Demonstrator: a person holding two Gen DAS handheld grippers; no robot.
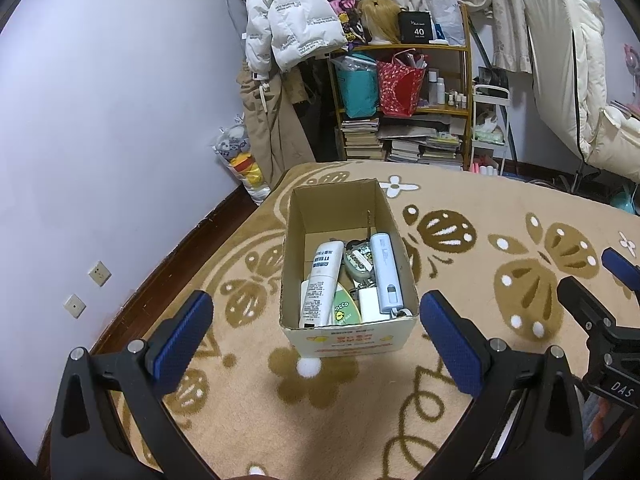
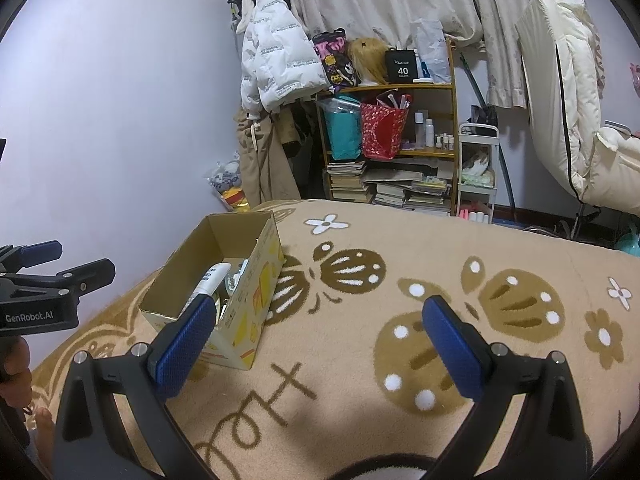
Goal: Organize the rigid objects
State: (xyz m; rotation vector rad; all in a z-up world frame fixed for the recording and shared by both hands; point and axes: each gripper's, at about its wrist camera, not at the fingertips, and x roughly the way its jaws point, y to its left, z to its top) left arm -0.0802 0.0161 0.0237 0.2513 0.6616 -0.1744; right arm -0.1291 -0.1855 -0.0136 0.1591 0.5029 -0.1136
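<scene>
An open cardboard box (image 1: 298,216) stands on the beige patterned blanket (image 1: 500,216), dead ahead in the left wrist view. Inside lie a white tube (image 1: 322,280), a pale blue stick-shaped device (image 1: 386,272), a small patterned case (image 1: 359,263), a white block (image 1: 370,305) and a green-and-white packet (image 1: 345,309). My left gripper (image 1: 316,334) hangs open just in front of the box's near wall, nothing between its blue pads. The right wrist view has the same box (image 2: 256,280) at left, the white tube (image 2: 210,280) showing. My right gripper (image 2: 320,344) is open and empty over bare blanket right of the box.
A wooden shelf (image 1: 466,80) with bags, bottles and stacked books stands beyond the bed, a white jacket (image 1: 280,20) hanging beside it. The lilac wall (image 1: 100,120) runs along the left. A folded cream mattress (image 2: 560,100) leans at the right. Open blanket (image 2: 400,360) stretches right of the box.
</scene>
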